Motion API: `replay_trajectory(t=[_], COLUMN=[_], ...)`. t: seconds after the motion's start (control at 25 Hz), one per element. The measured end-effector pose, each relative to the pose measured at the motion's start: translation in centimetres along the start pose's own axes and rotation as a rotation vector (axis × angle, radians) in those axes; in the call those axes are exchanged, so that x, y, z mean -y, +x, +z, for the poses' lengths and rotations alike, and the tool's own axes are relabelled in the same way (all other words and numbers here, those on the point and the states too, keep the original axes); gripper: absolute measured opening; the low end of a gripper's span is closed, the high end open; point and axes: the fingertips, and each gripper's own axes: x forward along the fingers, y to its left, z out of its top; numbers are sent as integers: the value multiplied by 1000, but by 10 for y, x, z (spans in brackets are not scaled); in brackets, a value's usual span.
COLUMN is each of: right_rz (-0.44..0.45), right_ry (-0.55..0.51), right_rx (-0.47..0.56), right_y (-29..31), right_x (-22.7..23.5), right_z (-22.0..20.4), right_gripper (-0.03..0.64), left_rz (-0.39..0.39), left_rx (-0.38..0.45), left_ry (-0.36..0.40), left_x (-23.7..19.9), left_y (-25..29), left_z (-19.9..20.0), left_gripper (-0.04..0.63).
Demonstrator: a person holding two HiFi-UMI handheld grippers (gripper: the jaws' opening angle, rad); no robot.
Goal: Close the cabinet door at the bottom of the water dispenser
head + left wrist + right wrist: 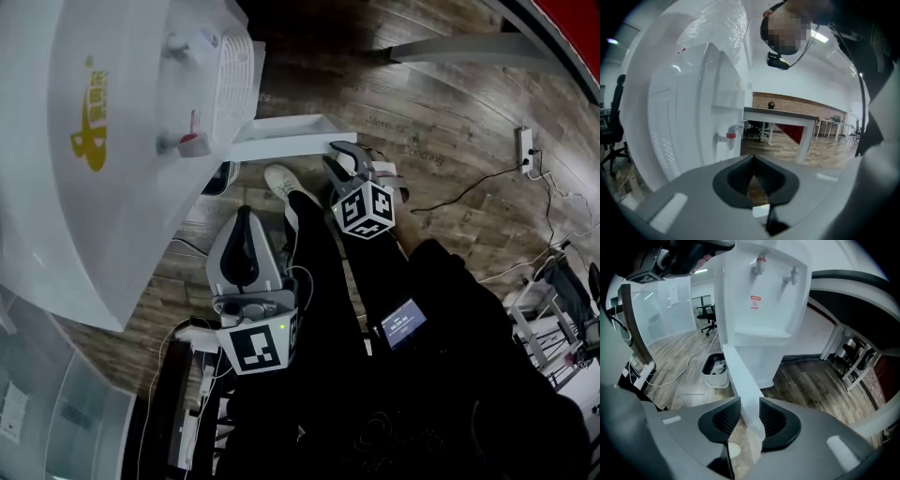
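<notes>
Cabinet door (281,142) of the white water dispenser (94,187) stands open. In the head view we see it from above as a thin white panel that juts from the dispenser's base toward the middle of the frame, over the dark wood floor (450,103). At its free end, just right of centre, sits the right gripper (345,157). In the right gripper view the door's (740,376) narrow edge runs from the dispenser (764,310) in the upper middle straight down between the jaws of the right gripper (750,400). Those jaws are spread wide, one on each side of the edge and close to it. A sliver of floor shows beside the pad at picture left, so we do not see them clamped on the door. A red tap (761,261) and a second tap (792,275) show at the top of that view, and a white bin (715,369) stands on the floor just left of the door. The left gripper (246,217) is at lower centre of the head view, apart from the door. In the left gripper view the left gripper (753,158) has its jaws pressed together at the tips with nothing between them. The dispenser (693,117) with its red tap (729,136) fills the left half of that view. Back in the head view, the person's dark trouser legs fill the lower middle, a white shoe (279,178) shows just below the door, and a power strip (526,148) lies on the floor at the right edge.
</notes>
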Motion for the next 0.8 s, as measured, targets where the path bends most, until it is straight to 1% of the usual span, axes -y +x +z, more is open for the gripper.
replay_trajectory(t=[0.08, 0.16, 0.32, 0.4, 0.56, 0.68, 0.8], right_rz=[10, 1, -33, -46, -69, -68, -69], right_ry=[-37, -69, -95, -116, -189, -232, -253], right_rx=[-38, -56, -51, -47, -46, -37, -34], right_y=[7, 11, 17, 23, 39, 54, 72], right_x=[-1, 1, 13, 25, 58, 85, 111], right_z=[-5, -7, -5, -1, 15, 38, 63], right_gripper=[117, 115, 121, 123, 120, 110, 97], left_rz=[12, 16, 6, -9, -8, -11, -16], left_rx=[-19, -27, -39, -49, -100, -107, -109], left_ry=[-13, -20, -11, -23, -43, -41, -52], left_x=[-5, -6, -3, 1, 5, 7, 8], left_y=[3, 6, 8, 9, 6, 8, 11], left_z=[-3, -2, -4, -6, -17, -17, -16], left_gripper=[8, 7, 7, 6, 8, 6, 7])
